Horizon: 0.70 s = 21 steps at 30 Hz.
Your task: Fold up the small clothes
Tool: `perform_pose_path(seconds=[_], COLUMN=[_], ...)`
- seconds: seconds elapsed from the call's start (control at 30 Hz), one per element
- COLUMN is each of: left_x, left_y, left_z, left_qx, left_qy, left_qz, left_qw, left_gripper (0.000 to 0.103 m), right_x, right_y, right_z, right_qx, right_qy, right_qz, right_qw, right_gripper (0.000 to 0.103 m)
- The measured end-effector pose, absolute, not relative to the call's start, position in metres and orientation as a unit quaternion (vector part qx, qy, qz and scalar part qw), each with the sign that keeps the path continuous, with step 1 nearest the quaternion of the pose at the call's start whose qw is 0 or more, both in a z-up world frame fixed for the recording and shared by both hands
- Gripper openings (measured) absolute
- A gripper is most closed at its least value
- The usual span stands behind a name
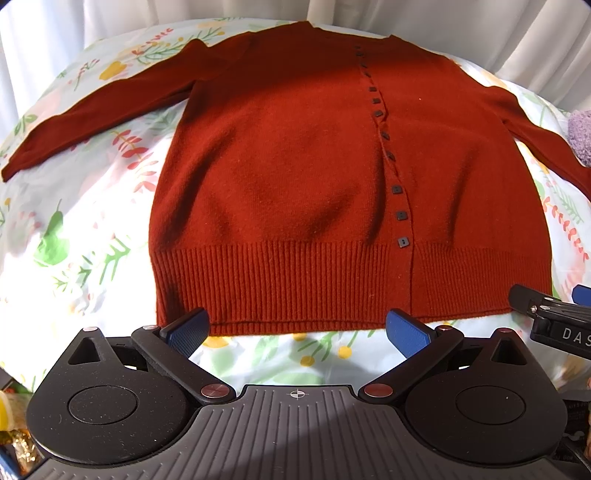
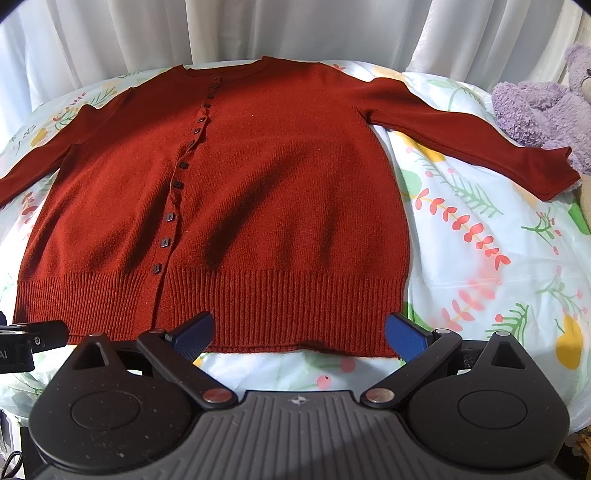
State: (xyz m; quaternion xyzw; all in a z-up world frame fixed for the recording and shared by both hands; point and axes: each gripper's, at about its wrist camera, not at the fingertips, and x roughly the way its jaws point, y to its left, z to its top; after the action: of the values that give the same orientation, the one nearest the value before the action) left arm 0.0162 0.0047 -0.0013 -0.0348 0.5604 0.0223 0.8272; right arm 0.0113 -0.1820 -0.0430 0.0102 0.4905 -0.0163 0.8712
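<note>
surface: floral sheet (image 1: 92,236), pale with red, green and yellow leaf print, covers a bed-like top; a few soft wrinkles, sun patches on it
room: white curtain (image 2: 110,33) hangs in folds across the top of both views, right behind the far edge of the sheet
clutter: purple plush (image 2: 535,110) at the upper right of the right view, touching or just beside the cuff of one sleeve; only a sliver of it shows at the right edge of the left view
cardigan: red knit cardigan (image 1: 295,166), lying flat, face up, fills the middle of both frames
cardigan axis: long axis runs bottom to top of frame; ribbed hem (image 2: 258,306) nearest the cameras, neckline at the top by the curtain
buttons: dark square buttons (image 1: 397,190) in one line from hem to neck, closed; line sits right of centre in left view, left of centre in right view
sleeves: both spread out sideways and angled down toward the frame edges, flat on the sheet
left gripper (image 1: 295,328): released, blue pads wide apart, holding nothing, tips at the hem edge near its lower left part
right gripper (image 2: 299,332): released, pads wide apart, holding nothing, tips at the hem edge near its lower right corner
contact: cannot tell if any pad touches the knit
</note>
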Motion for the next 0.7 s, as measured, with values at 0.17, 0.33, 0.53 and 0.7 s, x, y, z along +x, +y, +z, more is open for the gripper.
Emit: perform_pose_path(seconds=[0.17,0.33,0.53,0.7], left_x=[0.0158,0.0153,0.0149,0.0147], left_y=[0.0058,0.0065,0.0065,0.0067], left_z=[-0.0009,-0.0006,-0.0008,-0.001], left_qx=[-0.036,-0.036,-0.037,-0.037], left_qy=[0.56,0.56,0.56,0.56], left_qz=[0.022,0.022,0.023,0.022], left_qw=[0.827,0.828,0.827,0.827], left_gripper=[0.103,0.103,0.103,0.103], right_x=[0.0113,0.0105,0.0098,0.0099], right_y=[-0.1818,-0.1812,-0.181,-0.1817], right_z=[-0.043,-0.0436,-0.0442,-0.0447], right_qx=[0.011,0.012,0.013,0.015], right_qy=[0.491,0.49,0.49,0.49], right_qz=[-0.016,-0.015,-0.014,-0.013], right_qw=[0.871,0.871,0.872,0.871], right_gripper=[0.099,0.099,0.099,0.099])
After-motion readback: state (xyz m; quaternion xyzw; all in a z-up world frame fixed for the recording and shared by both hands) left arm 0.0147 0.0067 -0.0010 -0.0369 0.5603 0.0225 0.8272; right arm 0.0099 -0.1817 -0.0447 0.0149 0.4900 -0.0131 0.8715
